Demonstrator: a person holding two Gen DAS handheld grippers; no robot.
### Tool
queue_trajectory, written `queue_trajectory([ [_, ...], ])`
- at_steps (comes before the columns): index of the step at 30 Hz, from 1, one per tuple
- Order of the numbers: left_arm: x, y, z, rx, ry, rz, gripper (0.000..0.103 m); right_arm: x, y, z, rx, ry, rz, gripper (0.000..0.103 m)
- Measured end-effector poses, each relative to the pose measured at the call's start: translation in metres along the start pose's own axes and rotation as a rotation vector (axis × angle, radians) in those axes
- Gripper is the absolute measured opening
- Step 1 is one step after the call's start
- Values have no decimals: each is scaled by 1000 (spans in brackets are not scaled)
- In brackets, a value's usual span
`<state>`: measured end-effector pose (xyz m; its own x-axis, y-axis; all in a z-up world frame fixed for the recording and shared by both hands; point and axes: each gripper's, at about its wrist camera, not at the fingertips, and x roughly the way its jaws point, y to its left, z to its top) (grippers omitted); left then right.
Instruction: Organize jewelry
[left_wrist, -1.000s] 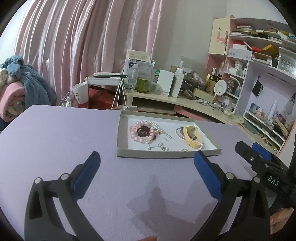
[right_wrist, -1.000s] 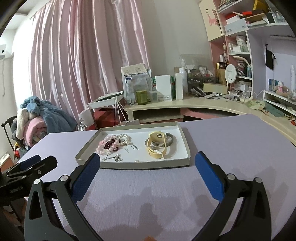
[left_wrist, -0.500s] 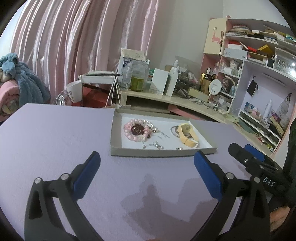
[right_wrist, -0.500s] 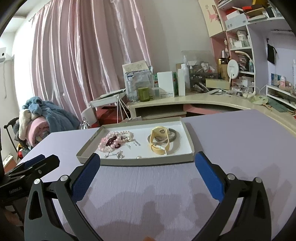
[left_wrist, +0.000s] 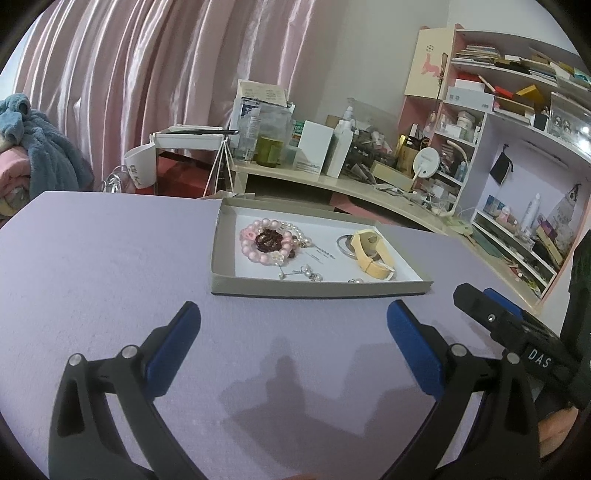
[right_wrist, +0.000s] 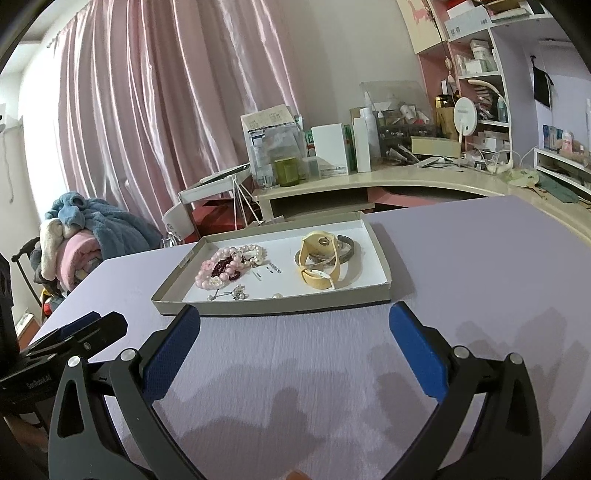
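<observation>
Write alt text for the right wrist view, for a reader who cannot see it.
The open right gripper hovers over a lilac table, short of a shallow grey tray. The tray holds a pink bead bracelet, small earrings and a yellow strap lying over metal bangles. The left gripper shows at the left edge.

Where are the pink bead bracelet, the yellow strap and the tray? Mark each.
pink bead bracelet (left_wrist: 255, 254), left wrist view, on its left beads.
yellow strap (right_wrist: 317, 281), right wrist view, on its near loop.
tray (right_wrist: 273, 303), right wrist view, on its near wall.
</observation>
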<state>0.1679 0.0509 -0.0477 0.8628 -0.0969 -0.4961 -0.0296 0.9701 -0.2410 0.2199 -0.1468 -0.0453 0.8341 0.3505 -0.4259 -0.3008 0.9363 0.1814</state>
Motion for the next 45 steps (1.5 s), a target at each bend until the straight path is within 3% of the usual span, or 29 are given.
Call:
queue_trajectory([
  [45,3,3,2,6,-5,37,101,4,2,-5,1,3,9,102],
])
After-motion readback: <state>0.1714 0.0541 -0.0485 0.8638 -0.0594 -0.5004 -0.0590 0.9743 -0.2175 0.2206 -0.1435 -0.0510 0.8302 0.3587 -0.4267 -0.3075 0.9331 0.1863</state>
